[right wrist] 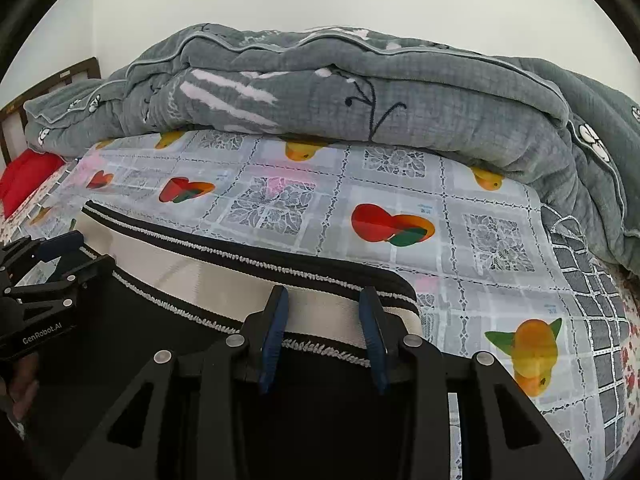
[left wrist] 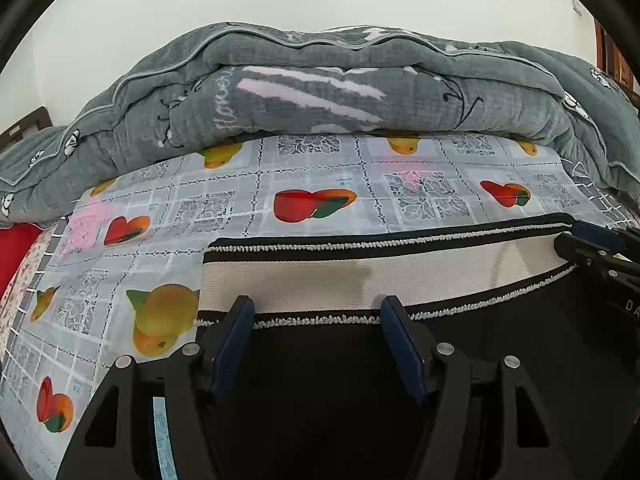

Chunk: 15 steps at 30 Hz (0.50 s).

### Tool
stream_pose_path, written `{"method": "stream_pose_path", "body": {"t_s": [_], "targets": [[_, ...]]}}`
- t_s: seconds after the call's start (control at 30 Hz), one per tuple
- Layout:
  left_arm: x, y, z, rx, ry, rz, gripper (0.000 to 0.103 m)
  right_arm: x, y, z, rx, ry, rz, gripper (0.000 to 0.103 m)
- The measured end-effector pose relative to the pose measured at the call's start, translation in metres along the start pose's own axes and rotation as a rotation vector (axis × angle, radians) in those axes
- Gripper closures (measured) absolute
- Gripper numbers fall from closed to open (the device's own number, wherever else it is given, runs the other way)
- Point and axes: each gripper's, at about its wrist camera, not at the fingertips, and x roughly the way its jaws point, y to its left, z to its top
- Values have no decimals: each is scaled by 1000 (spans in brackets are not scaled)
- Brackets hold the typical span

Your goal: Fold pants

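Pants (left wrist: pixel 320 360): black cloth with a cream waistband (left wrist: pixel 360 276) edged in black and white trim, lying flat on the fruit-print sheet (left wrist: pixel 312 184). Left wrist view: left gripper (left wrist: pixel 318 310) spread wide, blue pads straddling the lower trim of the waistband near its left corner; nothing pinched between them, the black cloth directly beneath. Beyond the fingertips, bare sheet, then the heaped grey quilt (left wrist: pixel 320 80). Far to the right of the claw, the right gripper (left wrist: pixel 576 244) sits at the band's other end. Right wrist view: right gripper (right wrist: pixel 324 300) likewise agape, fingers astride the waistband (right wrist: pixel 320 308) just inside its right corner, not clamped. Left gripper (right wrist: pixel 60 252) off to the left at the far end of the pants (right wrist: pixel 160 340). Risks, as judged: closing from this height may catch only the top layer, so the band splits open on lifting; uneven pinch points left and right would skew the fold; the loose sheet could get nipped along with the trim and drag up.
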Motion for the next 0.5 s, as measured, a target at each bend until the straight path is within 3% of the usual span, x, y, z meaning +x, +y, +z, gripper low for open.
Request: {"method": "stream_pose_path", "body": {"t_s": [0.5], "targets": [[8,-1,6,20,4,5,36,3,-2,3,7,2,0,66]]}}
